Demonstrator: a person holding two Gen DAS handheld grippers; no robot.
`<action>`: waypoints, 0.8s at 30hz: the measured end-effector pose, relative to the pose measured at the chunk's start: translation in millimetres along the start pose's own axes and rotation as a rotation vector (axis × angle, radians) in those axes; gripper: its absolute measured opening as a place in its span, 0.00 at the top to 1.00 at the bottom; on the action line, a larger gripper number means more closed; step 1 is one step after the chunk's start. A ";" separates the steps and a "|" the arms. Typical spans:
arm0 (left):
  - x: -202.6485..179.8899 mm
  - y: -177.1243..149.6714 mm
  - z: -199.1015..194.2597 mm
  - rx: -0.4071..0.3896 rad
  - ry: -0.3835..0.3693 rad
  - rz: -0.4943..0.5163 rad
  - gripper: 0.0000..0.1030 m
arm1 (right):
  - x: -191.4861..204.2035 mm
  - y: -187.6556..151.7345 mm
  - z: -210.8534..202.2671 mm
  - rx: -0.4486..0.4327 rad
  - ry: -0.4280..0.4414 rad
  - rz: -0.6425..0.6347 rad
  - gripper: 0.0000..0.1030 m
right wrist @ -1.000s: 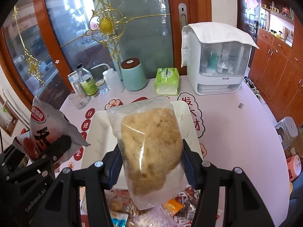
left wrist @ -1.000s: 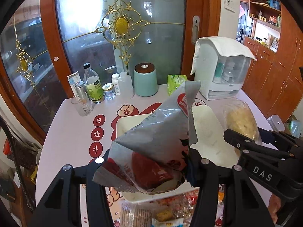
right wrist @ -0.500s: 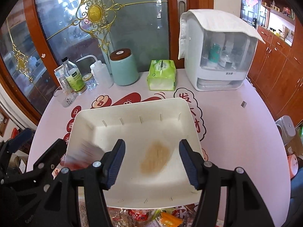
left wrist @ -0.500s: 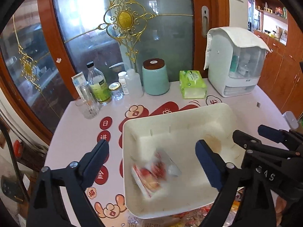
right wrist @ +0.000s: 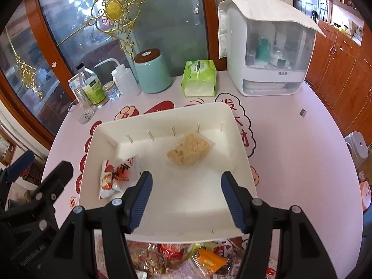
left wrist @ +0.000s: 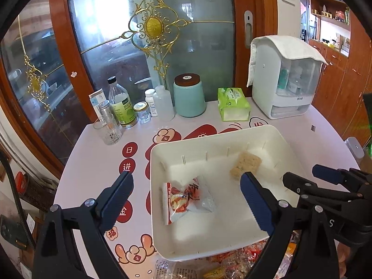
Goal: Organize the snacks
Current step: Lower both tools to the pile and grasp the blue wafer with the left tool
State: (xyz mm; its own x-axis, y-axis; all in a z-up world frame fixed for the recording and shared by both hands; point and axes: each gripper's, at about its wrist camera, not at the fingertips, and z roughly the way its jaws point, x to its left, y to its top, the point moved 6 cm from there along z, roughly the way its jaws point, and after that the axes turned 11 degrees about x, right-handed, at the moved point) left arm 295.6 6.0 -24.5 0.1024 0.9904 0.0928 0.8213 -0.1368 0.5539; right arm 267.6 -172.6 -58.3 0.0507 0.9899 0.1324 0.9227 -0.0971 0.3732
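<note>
A white rectangular tray (left wrist: 160, 153) (right wrist: 234, 121) sits mid-table. In it lie a red-and-white snack packet (left wrist: 186, 200) (right wrist: 116, 176) at the left and a clear bag with a tan puffed cake (left wrist: 245, 164) (right wrist: 188, 152) toward the back right. My left gripper (left wrist: 186, 200) is open and empty above the tray's left half. My right gripper (right wrist: 186, 195) is open and empty above the tray's near edge. A pile of wrapped snacks (right wrist: 176, 260) (left wrist: 232, 265) lies on the table in front of the tray.
Along the back stand a teal canister (left wrist: 189, 97), a green tissue pack (left wrist: 233, 103), a white cabinet with a cloth (left wrist: 283, 76), bottles and jars (left wrist: 121, 105) and a glass (left wrist: 108, 130). A glass door is behind. The table edge curves at right.
Both grippers opened and let go: the red-and-white packet and the tan cake bag dropped into the tray. Both grippers have drawn back and up from the tray.
</note>
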 end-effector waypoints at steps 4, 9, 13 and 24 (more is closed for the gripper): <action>-0.3 -8.4 -8.8 -0.004 -0.016 0.002 0.10 | -0.5 -8.3 -5.6 -0.005 0.008 -0.010 0.39; 3.5 -24.6 -18.5 -0.010 -0.045 -0.037 0.10 | -2.9 -19.8 -17.5 -0.029 0.020 -0.012 0.39; 8.2 -38.5 -23.7 -0.005 -0.063 -0.067 0.10 | -8.3 -29.0 -28.7 -0.055 -0.003 -0.014 0.40; 15.1 -84.1 -42.1 0.062 -0.059 -0.050 0.10 | -30.0 -66.0 -67.2 -0.196 -0.046 -0.062 0.40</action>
State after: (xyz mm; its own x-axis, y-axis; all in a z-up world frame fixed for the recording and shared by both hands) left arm 204.4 31.7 -34.8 0.0919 0.9956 0.0168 0.8591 -0.0878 0.5042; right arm 179.5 -202.8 -25.2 0.0174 0.9978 0.0632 0.8326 -0.0495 0.5517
